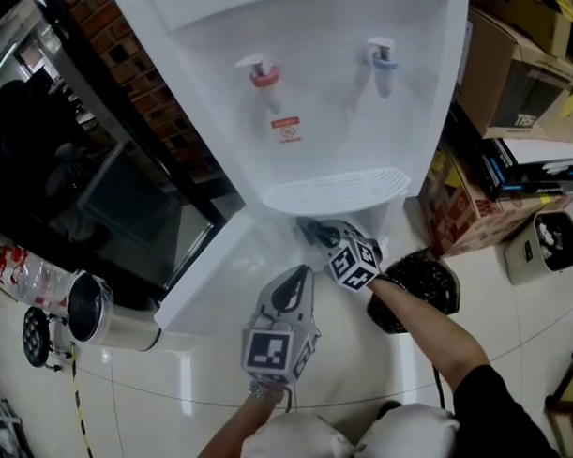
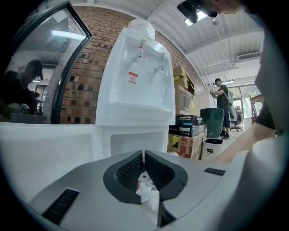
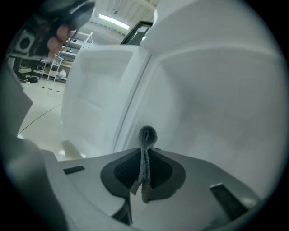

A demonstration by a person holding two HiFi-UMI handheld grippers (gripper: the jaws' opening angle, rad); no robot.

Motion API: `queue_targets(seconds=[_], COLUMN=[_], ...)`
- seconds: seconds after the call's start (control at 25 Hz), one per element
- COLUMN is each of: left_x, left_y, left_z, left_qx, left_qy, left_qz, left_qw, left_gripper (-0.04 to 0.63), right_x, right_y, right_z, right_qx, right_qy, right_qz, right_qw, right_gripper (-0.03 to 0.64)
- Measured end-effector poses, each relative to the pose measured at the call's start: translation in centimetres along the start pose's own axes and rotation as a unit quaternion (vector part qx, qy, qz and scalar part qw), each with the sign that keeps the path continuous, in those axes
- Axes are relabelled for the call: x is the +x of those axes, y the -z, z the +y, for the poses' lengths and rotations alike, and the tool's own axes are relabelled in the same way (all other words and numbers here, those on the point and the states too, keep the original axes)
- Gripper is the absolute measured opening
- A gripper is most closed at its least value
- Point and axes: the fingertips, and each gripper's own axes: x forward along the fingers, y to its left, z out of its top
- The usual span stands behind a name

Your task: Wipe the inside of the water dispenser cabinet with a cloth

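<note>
Head view: white water dispenser (image 1: 330,128) fills top centre, with a red tap (image 1: 262,76) and a blue tap (image 1: 382,56) above the drip tray (image 1: 337,189). The cabinet door (image 1: 208,278) is swung open toward lower left. Right gripper (image 1: 315,234) is centre frame, nose pushed into the cabinet opening just under the drip tray, marker cube facing up. Left gripper (image 1: 293,278) sits lower centre, outside the cabinet, near the door's inner face and pointing up-frame. A black bag (image 1: 420,284) is on the floor just right of the right forearm. Cardboard boxes (image 1: 506,75) are stacked at right, with a small white bin (image 1: 540,247) below them. A metal cup (image 1: 87,305) is at lower left.

Left gripper view: fingers (image 2: 131,169) are pressed together at the tips. A white crumpled scrap shows low behind them; I can't tell what it is. The dispenser stands straight ahead at frame centre with the cabinet opening below the taps, the open door at left, boxes and a green bin (image 2: 212,121) at right. A person (image 2: 221,106) stands far right in the background.

Right gripper view: fingers are pinching a grey cloth (image 3: 146,135). It is folded between them, with the fold looping up just past the tips at frame centre and the ends hanging down between the pads. The white inner wall of the cabinet (image 3: 216,113) fills the right and centre. The cloth's fold is close against it, contact not clear. The door edge is at left.
</note>
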Motion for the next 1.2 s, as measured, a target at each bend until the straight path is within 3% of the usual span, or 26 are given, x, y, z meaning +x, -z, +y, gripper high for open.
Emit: queue_targets(seconds=[0.16, 0.32, 0.68, 0.88, 1.04, 1.2], left_x=[0.1, 0.2, -0.6, -0.5, -0.6, -0.6], left_y=[0.0, -0.1, -0.2, -0.4, -0.8, -1.2], left_z=[0.2, 0.1, 0.4, 0.1, 0.1, 0.3], left_qx=[-0.001, 0.002, 0.005, 0.006, 0.006, 0.005], left_qy=[-0.002, 0.0, -0.003, 0.0, -0.001, -0.005], left_qz=[-0.002, -0.001, -0.001, -0.004, -0.015, -0.023], left_qw=[1.0, 1.0, 1.0, 1.0, 0.9999, 0.9997], left_gripper=[0.021, 0.021, 0.021, 0.021, 0.021, 0.021], right_x=[-2.8, -2.1, 2.2, 1.4, -1.0, -5.7], right_y=[-6.2, -9.3, -1.4, 0.4, -0.9, -1.7], right_z=[-5.1, -5.5, 0.6, 1.5, -2.1, -7.7], right_qx=[0.056, 0.053, -0.035, -0.038, 0.041, 0.141], right_qy=[0.062, 0.064, -0.004, -0.013, 0.055, 0.193], right_qz=[-0.089, -0.117, 0.005, 0.023, 0.0, 0.007], right_qw=[0.993, 0.99, 0.999, 0.999, 0.998, 0.971], right_gripper=[0.023, 0.023, 0.023, 0.023, 0.025, 0.023])
